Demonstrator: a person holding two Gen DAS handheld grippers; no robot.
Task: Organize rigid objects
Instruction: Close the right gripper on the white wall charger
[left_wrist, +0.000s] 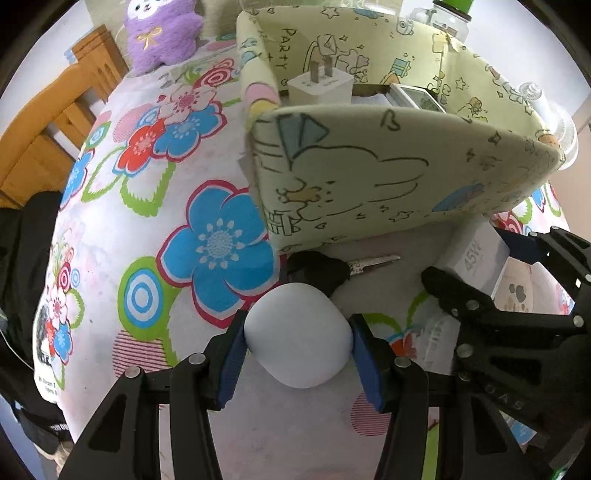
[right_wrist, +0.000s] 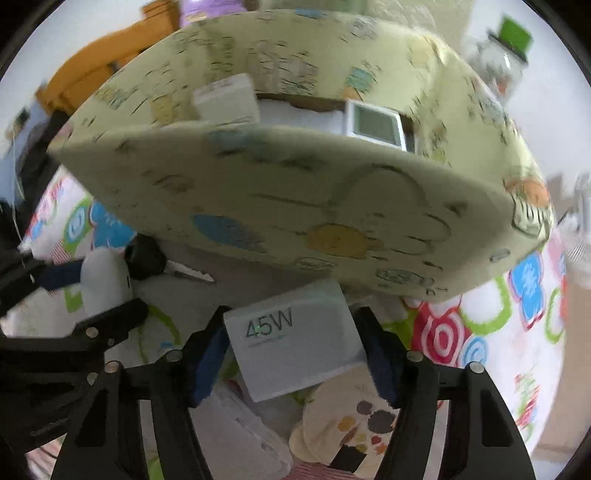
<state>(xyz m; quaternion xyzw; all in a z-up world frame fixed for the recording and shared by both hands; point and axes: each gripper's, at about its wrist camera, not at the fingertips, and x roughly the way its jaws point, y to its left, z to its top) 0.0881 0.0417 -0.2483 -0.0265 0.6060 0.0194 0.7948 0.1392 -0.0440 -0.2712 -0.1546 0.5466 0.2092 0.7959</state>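
the padded wall of the storage box (left_wrist: 369, 177) rises directly ahead of both tools, blocking level passage; entry is only over its rim. inside, a white plug adapter (left_wrist: 319, 86) and a small screen device (left_wrist: 417, 98) occupy the floor, with bare space between them. at the box's foot, a key (left_wrist: 332, 271) lies across the bed. the left tool (left_wrist: 297, 341) and right tool (right_wrist: 295, 350) crowd each other (near, not touching). the flowered bedsheet (left_wrist: 147, 206) to the left lies open.

- The fabric bin (left_wrist: 369, 166) is viewed steeply downward and close from the left wrist camera, at its left front.
- From the right wrist, the fabric bin (right_wrist: 295, 192) is faced likewise, nearer its right front; its front wall is shared.
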